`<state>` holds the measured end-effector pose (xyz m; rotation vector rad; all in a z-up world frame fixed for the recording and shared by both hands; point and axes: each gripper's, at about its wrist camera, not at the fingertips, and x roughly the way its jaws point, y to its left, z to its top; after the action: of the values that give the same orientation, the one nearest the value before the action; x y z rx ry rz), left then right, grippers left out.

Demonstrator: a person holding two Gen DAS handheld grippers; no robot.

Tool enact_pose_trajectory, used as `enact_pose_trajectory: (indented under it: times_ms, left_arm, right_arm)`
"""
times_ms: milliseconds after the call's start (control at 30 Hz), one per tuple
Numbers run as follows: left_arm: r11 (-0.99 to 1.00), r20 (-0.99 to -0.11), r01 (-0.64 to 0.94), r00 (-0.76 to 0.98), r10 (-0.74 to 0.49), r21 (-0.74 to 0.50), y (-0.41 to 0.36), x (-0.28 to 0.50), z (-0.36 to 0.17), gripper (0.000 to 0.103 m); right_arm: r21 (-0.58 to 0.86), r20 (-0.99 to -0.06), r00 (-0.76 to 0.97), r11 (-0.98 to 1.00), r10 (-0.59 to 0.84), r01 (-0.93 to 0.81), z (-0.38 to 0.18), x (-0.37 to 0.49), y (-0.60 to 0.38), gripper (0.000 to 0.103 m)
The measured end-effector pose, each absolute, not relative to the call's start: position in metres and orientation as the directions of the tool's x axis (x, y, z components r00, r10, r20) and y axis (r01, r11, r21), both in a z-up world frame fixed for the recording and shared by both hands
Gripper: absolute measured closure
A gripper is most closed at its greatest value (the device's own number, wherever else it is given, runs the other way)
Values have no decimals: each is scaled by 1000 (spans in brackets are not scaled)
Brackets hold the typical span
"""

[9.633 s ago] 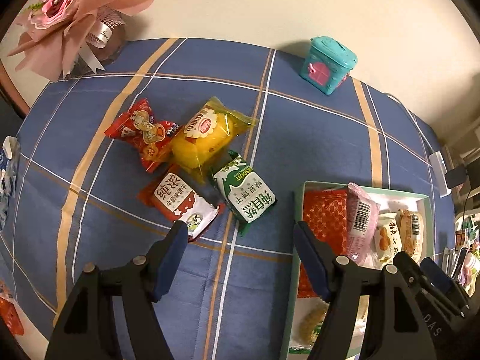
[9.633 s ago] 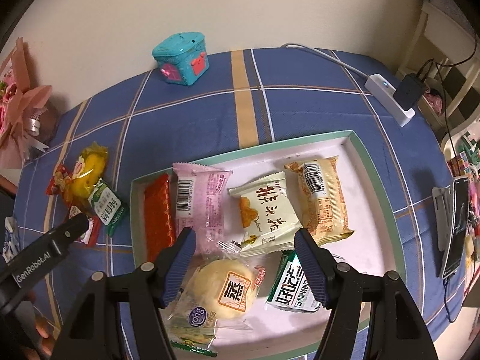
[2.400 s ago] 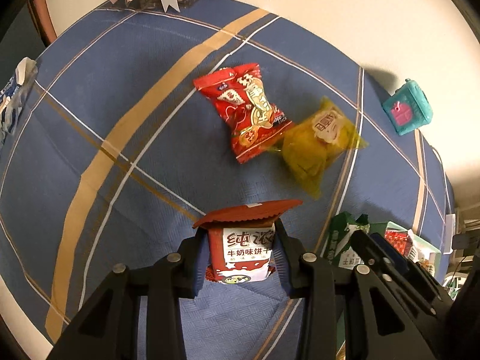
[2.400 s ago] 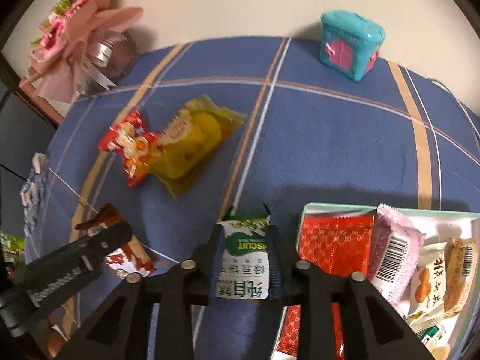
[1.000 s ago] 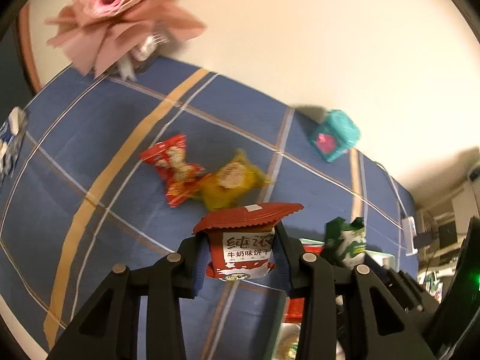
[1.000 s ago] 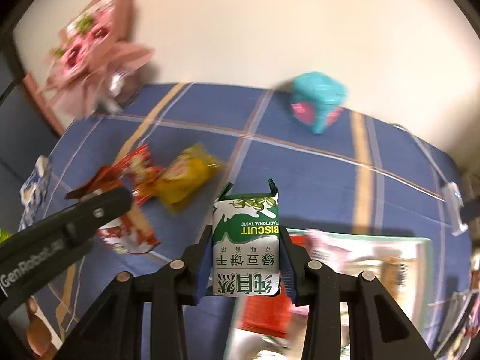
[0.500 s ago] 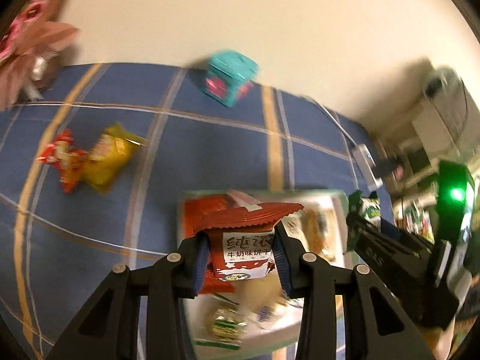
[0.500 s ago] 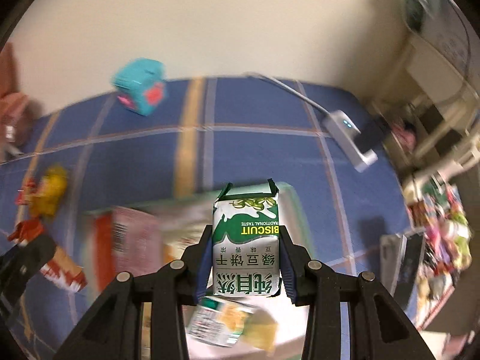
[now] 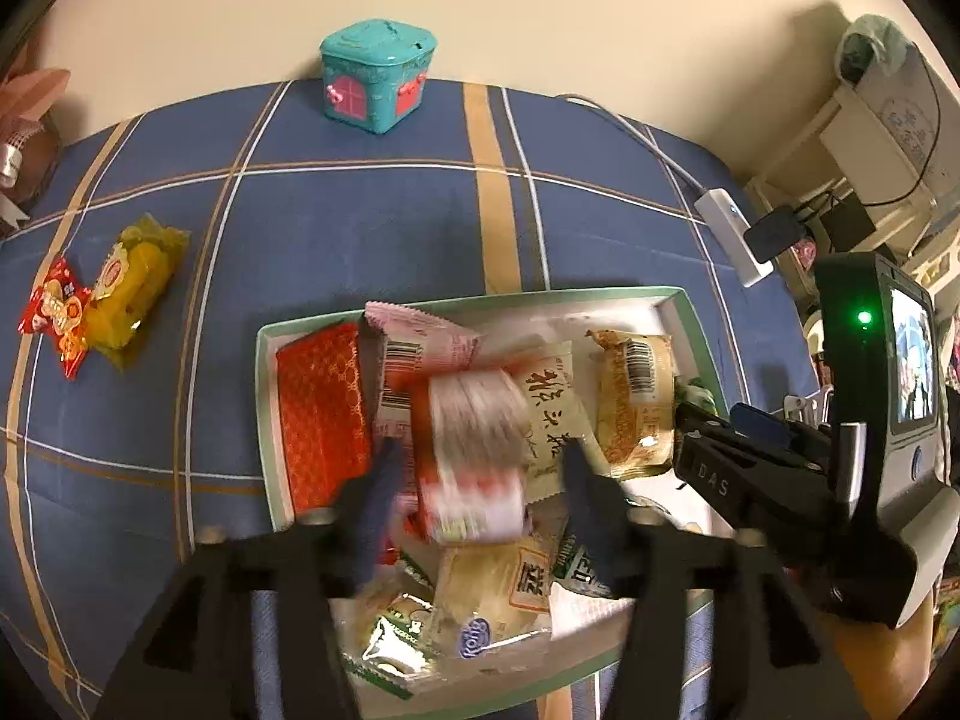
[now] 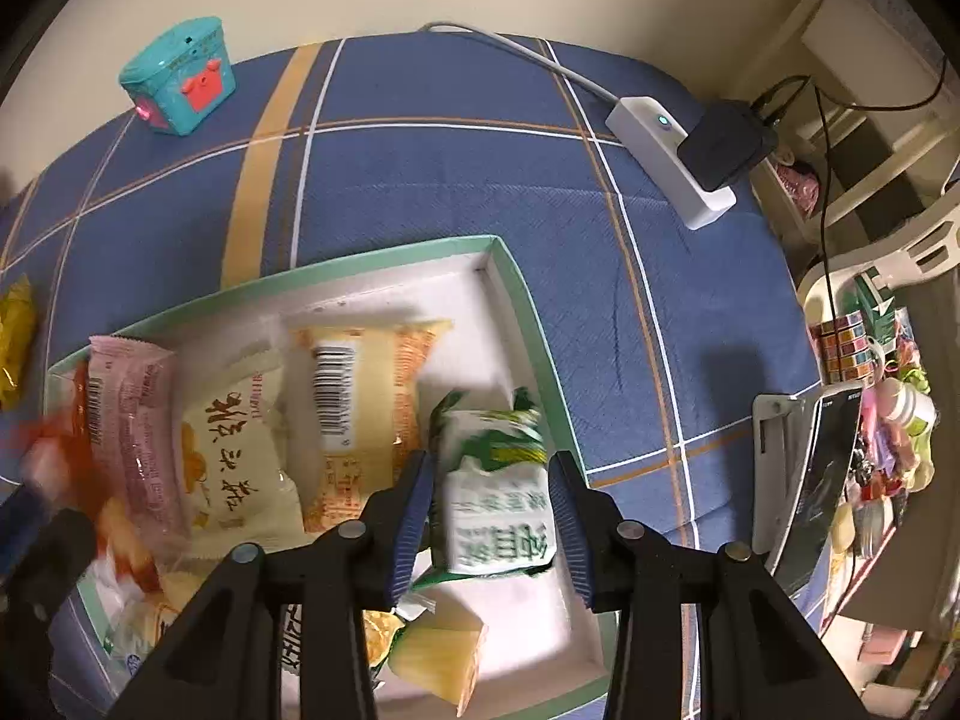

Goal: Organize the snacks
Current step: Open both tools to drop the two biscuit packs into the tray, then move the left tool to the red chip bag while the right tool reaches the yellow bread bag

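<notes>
A table under a blue cloth (image 9: 372,228) crossed by white and tan stripes fills both views. Toward its near edge sits a shallow rectangular tray with a pale green rim (image 9: 528,299) and a white floor, crowded with wrapped snacks: a flat red foil packet (image 9: 321,402) along the tray's left edge, a pink wrapper with a barcode (image 10: 129,420) just beside it, a cream packet with dark characters (image 10: 240,450) near the middle, and a tan barcoded packet (image 10: 360,396) toward the right edge. The left gripper (image 9: 480,474) hangs over the tray's middle with its jaws spread; they have just been opening, and the red-and-white biscuit packet (image 9: 471,456) lies blurred between them, clear of both pads. The right gripper (image 10: 492,510) hangs over the tray's right edge; its jaws have also just been opening and stand narrowly apart, with the green-and-white biscuit packet (image 10: 498,492) between them, tilted and blurred, no longer pressed. By the table's far edge stands a small teal box with pink doors (image 9: 377,84). A white power strip (image 10: 669,162) with a black plug lies at the far right corner. Near the left edge a yellow clear-wrapped snack (image 9: 133,288) touches a small red wrapped snack (image 9: 57,312).
</notes>
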<state>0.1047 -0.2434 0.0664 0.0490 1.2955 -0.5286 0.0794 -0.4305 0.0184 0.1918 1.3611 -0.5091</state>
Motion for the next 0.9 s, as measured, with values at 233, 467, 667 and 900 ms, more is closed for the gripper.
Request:
enact_pose_trajectory:
  times_ms: [233,467,667,900]
  left_arm:
    - [911,-918,331,222,-329,-246,-220,121,75,39]
    - [962,-923,179,293,-251,-205,-165,149,75,38]
    - [984,-926,42,335,-175,-171,-106,168,72,29]
    - [991,-925,-39,365,-104,-127,-52,180,72,14]
  right_arm:
    - [-136,-954,190,901,-231,412,41,91,-407,48]
    - [-87,-936,305,955,-175,282,69,112,-347,48]
    - [-55,-928,356,985,-111,164,79,130,-290,48]
    - [15,-918,395,994,-27,104,75,149,-243,29]
